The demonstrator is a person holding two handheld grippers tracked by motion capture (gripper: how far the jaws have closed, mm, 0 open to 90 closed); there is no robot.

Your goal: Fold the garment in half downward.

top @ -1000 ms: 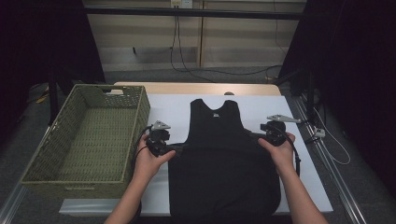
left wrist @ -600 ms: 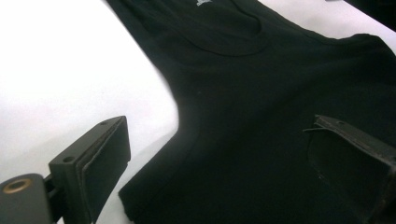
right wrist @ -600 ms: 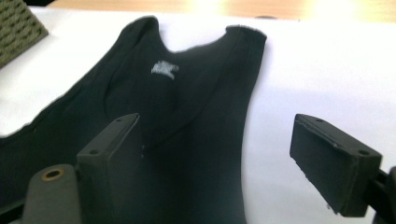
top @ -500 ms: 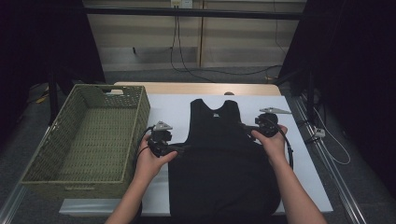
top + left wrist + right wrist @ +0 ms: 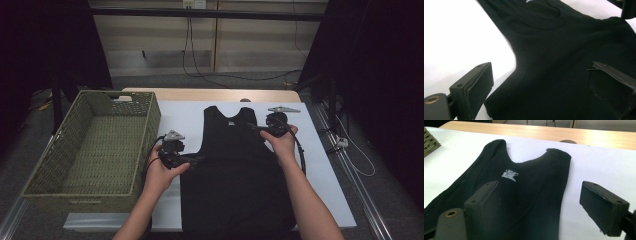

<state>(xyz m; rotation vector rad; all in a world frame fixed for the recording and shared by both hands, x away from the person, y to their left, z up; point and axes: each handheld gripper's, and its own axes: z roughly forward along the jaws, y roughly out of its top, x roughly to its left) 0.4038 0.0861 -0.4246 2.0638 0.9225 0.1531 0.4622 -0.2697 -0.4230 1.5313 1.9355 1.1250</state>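
A black sleeveless top [image 5: 235, 170] lies flat on a white sheet [image 5: 320, 165], neck toward the far side. My left gripper [image 5: 194, 160] is at its left armhole, open. In the left gripper view [image 5: 540, 67] one jaw hangs over the sheet and the other over the black cloth [image 5: 564, 45], with the armhole edge between them. My right gripper [image 5: 257, 129] is by the right shoulder strap, also open. In the right gripper view [image 5: 539, 186] its jaws straddle the strap of the top [image 5: 536, 177], which bears a small white label print [image 5: 509, 175].
A green woven basket [image 5: 150, 120] stands left of the top, close to my left hand; its corner [image 5: 430, 143] shows in the right gripper view. The bare wooden table edge [image 5: 210, 95] runs along the far side. Cables trail off the table's right side.
My right gripper has slid left and away from me, from the top's right armhole edge up to the shoulder strap. The left gripper has stayed in place.
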